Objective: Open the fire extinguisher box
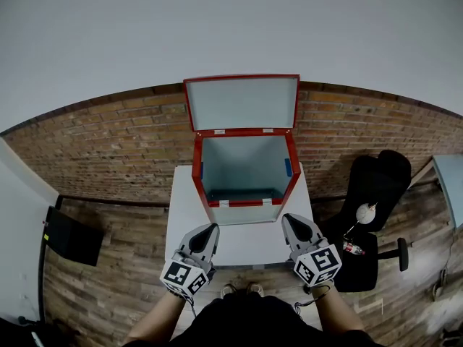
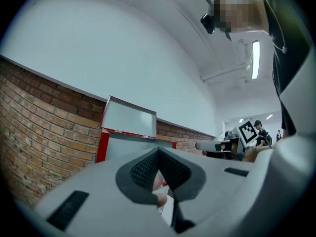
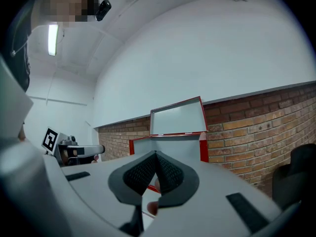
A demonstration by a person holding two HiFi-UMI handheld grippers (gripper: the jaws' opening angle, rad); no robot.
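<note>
Head view, from the left: a dark flat panel [image 1: 71, 236] stands on the wood floor [image 1: 108, 295] beside the white worktop [image 1: 185, 219]. Over the worktop's near edge hangs the left claw [image 1: 211, 228], its two jaws pressed together and holding nothing. The left gripper view confirms it, with the ribbed pads meeting at a point.

Just beyond its tip, at the worktop's far end against the brick wall [image 1: 108, 139], stands the fire extinguisher box [image 1: 242, 166]. It is a red-framed case with pale grey walls, open at the top, and has a small blue patch [image 1: 288, 168] on its right inner wall. Two pale tabs [image 1: 223, 203] sit on the near red rim. Its lid [image 1: 242, 102], red-edged with a pale grey inner face, is swung up on the back edge and stands upright against the wall.

The right claw [image 1: 287, 218] is likewise closed tight and empty, its tip near the box's front right corner without touching it. Farther right, a black chair [image 1: 376, 183] stands on the floor.
</note>
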